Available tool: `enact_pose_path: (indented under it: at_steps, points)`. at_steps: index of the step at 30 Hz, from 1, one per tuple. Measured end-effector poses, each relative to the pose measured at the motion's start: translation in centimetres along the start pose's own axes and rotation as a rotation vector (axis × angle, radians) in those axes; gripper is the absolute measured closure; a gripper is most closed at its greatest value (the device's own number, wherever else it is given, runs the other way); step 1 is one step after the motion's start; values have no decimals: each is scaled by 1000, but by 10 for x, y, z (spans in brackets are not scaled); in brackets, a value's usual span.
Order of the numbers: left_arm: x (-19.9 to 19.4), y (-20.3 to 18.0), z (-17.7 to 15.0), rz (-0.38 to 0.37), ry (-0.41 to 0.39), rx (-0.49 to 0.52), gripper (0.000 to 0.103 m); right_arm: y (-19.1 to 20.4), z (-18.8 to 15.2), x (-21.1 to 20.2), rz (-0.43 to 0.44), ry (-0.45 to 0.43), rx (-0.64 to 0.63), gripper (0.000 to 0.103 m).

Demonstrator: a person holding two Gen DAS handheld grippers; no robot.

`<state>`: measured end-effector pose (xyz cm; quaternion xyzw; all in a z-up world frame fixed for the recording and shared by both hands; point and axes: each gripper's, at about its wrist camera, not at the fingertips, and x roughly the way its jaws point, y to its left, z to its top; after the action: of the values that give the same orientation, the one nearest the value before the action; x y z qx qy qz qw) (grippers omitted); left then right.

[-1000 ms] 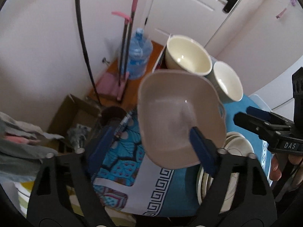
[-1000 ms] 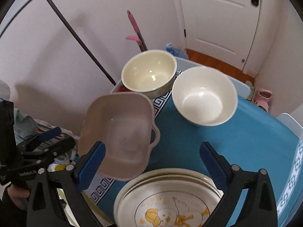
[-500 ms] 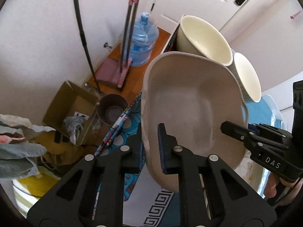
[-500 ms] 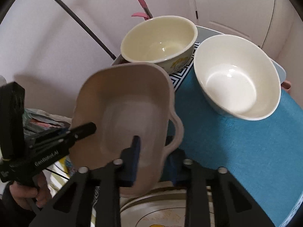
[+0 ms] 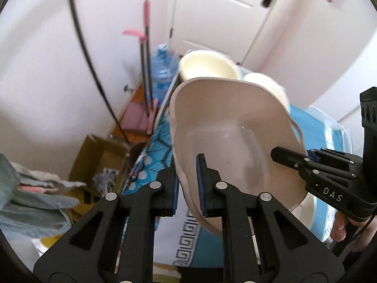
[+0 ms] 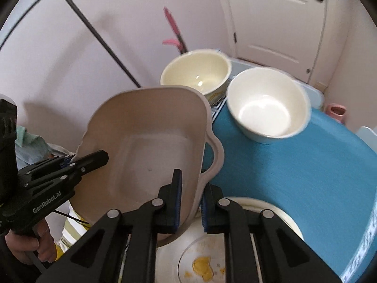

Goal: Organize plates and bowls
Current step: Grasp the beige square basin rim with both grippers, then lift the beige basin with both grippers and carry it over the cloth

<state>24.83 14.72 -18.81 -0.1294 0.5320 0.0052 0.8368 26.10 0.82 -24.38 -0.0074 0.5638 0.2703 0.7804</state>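
Blue tablecloth (image 6: 294, 176) is covering the table. Above it, the left gripper (image 5: 187, 184) is pinching the beige dish (image 5: 233, 141) by its left rim, while the right gripper (image 6: 190, 202) is pinching its right rim near the handle.

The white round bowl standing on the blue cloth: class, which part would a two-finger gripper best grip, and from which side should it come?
Grip the rim of the white round bowl, one finger inside and one outside the thin wall, coming from above on its near side. It stands upright and open; its body looks too wide to span. The cream round bowl crowds its far left side, while the blue cloth in front is open.
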Motion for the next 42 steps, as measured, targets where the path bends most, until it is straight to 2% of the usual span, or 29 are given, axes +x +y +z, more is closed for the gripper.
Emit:
enact_pose_path:
  at_steps: [4, 10, 17, 23, 27, 31, 35, 42]
  points:
    - [-28, -36, 4, -49, -32, 74, 91, -8, -12, -38, -33, -61, 46, 90]
    - [-45, -103, 4, -136, -51, 185, 91, -45, -48, -100, -113, -143, 130, 90]
    - [-39, -209, -20, -235, -19, 304, 91, -130, -108, -169, -210, -183, 251, 90]
    - [-17, -294, -59, -287, 51, 346, 91, -199, -158, -199, -262, -177, 329, 90]
    - [7, -336, -87, -292, 86, 362, 91, -233, -184, -199, -278, -156, 356, 90]
    - [31, -358, -110, -275, 108, 369, 91, -264, -214, -192, -275, -127, 371, 90]
    - [54, -365, -128, -245, 131, 376, 91, -280, -235, -173, -269, -109, 391, 90]
    - [82, -365, -148, -203, 159, 381, 91, -293, -248, -157, -253, -105, 384, 90]
